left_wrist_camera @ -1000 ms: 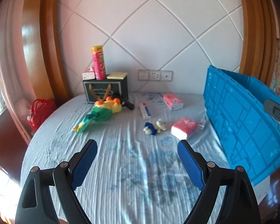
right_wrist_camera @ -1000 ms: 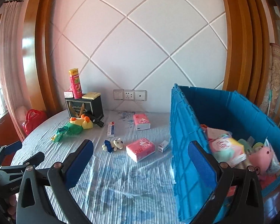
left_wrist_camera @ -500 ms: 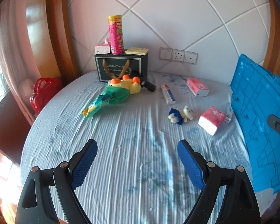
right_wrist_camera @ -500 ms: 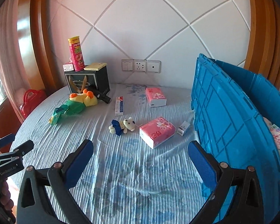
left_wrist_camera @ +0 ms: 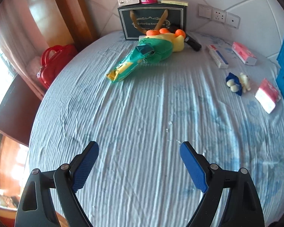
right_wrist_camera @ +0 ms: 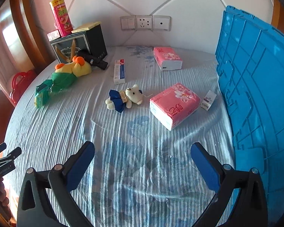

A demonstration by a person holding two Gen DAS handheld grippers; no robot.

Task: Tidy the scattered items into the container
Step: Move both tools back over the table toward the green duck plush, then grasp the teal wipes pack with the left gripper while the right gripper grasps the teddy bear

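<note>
On the round blue-clothed table lie a pink tissue pack (right_wrist_camera: 175, 105), a second pink tissue pack (right_wrist_camera: 167, 57) farther back, a small teddy in a blue dress (right_wrist_camera: 125, 98), a toothpaste box (right_wrist_camera: 119, 71), a small white box (right_wrist_camera: 208, 100), a green and yellow plush toy (right_wrist_camera: 66, 75) and a black object (right_wrist_camera: 93, 59). The blue crate (right_wrist_camera: 259, 87) stands at the right. My right gripper (right_wrist_camera: 143, 151) is open and empty, short of the near tissue pack. My left gripper (left_wrist_camera: 139, 149) is open and empty, well short of the plush toy (left_wrist_camera: 151, 54).
A dark gift box (right_wrist_camera: 79, 41) stands at the back left with a pink snack can (right_wrist_camera: 61, 17) and small boxes on top. A red bag (left_wrist_camera: 53, 64) sits off the table's left edge. Wall sockets (right_wrist_camera: 144, 22) are behind.
Both grippers have tilted down and moved forward over the table. The scattered items now look nearer, and the crate's inside has left the right wrist view.
</note>
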